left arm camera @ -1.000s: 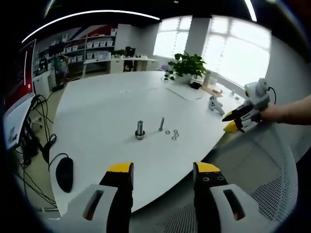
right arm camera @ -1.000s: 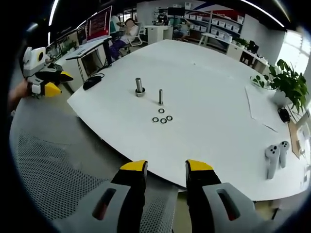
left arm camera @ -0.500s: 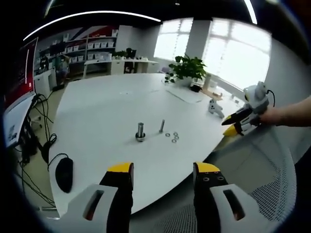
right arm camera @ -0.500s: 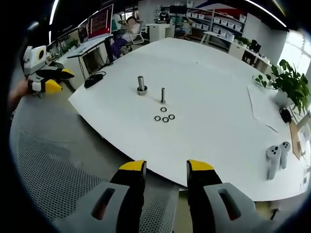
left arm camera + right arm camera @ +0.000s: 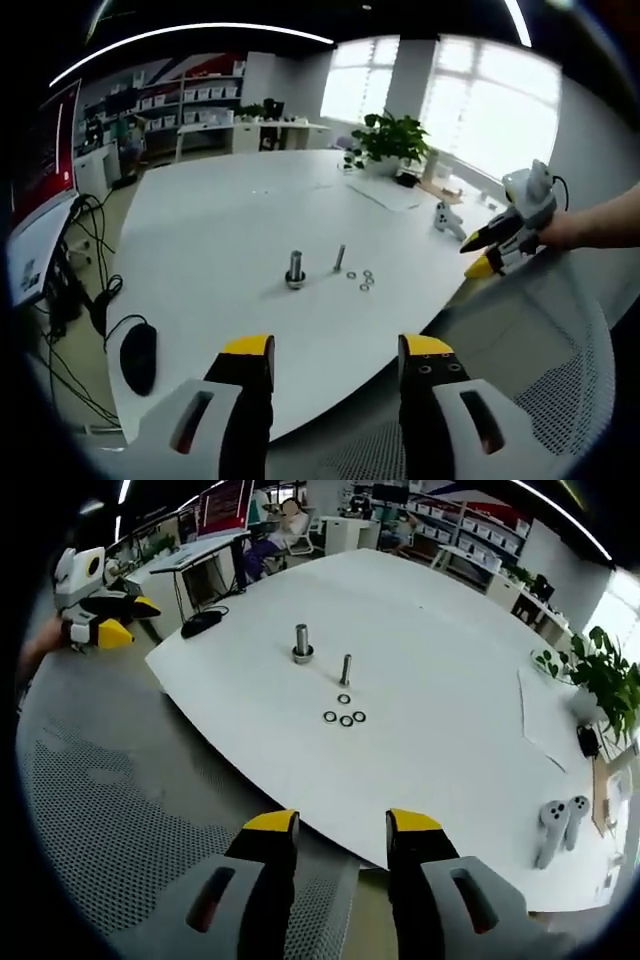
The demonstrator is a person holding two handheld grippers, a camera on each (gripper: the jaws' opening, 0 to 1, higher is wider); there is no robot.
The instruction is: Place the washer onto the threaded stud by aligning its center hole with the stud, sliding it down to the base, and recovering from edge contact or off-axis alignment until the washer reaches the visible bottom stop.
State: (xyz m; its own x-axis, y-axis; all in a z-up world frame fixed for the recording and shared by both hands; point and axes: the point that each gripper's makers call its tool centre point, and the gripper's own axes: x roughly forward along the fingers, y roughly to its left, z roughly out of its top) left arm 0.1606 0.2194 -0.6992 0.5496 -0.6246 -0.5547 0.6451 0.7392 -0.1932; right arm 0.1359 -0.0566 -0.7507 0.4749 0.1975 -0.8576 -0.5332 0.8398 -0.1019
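We see a white counter (image 5: 450, 710) with a potted plant (image 5: 390, 137), a black mouse (image 5: 137, 357), and white controllers (image 5: 553, 825) near its edge.

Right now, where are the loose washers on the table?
In the right gripper view, the four washers lie flat on the white table, just in front of the thin threaded stud.

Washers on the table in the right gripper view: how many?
4. One washer lies nearest the thin stud; three more lie in a row beyond it: left, middle, right.
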